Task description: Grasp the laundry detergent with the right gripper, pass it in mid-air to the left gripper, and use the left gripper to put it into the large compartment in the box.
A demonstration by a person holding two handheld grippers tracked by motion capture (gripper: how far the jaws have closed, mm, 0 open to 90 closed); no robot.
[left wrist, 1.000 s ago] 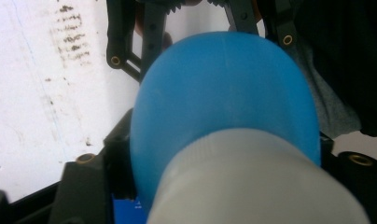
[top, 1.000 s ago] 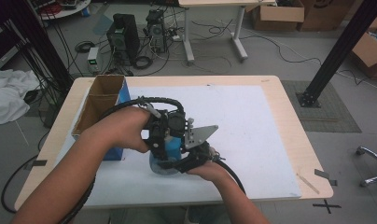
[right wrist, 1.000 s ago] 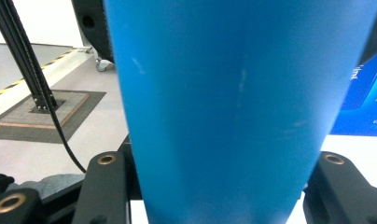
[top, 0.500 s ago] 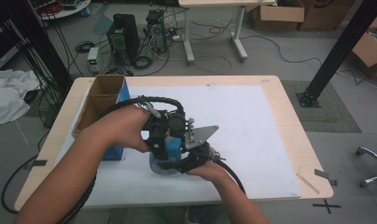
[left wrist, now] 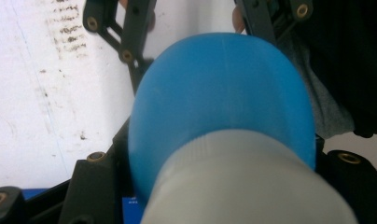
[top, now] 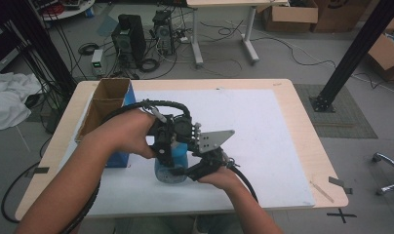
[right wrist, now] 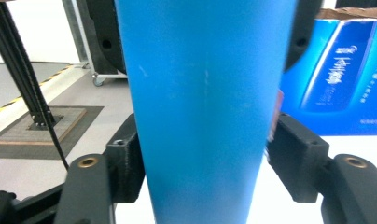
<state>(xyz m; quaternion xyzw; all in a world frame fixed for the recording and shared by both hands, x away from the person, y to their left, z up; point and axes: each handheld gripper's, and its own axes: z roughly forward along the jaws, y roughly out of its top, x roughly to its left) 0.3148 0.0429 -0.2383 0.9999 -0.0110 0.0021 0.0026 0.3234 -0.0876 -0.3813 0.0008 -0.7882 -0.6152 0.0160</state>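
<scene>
A blue bottle [top: 169, 169] stands on the white mat, and both hands meet over it. My left gripper [top: 176, 146] comes down from above and is shut on the bottle's white cap [left wrist: 242, 186], with the blue shoulder [left wrist: 224, 93] beyond it. My right gripper [top: 189, 170] reaches in level from the near side, its jaws on either side of the blue body [right wrist: 200, 93]. The jaws of my right gripper [right wrist: 203, 168] have just been opening. Its pads stand right at the bottle's sides with the bottle still between them, no longer squeezing it.
An open cardboard box [top: 107, 102] with a blue printed side [right wrist: 336, 84] stands just left of the bottle. The white mat [top: 263, 126] covers most of the wooden table [top: 302, 141]. Computers, cables and a black post lie on the floor beyond.
Both hands and the bottle keep their places. No movement shows in the high view.
</scene>
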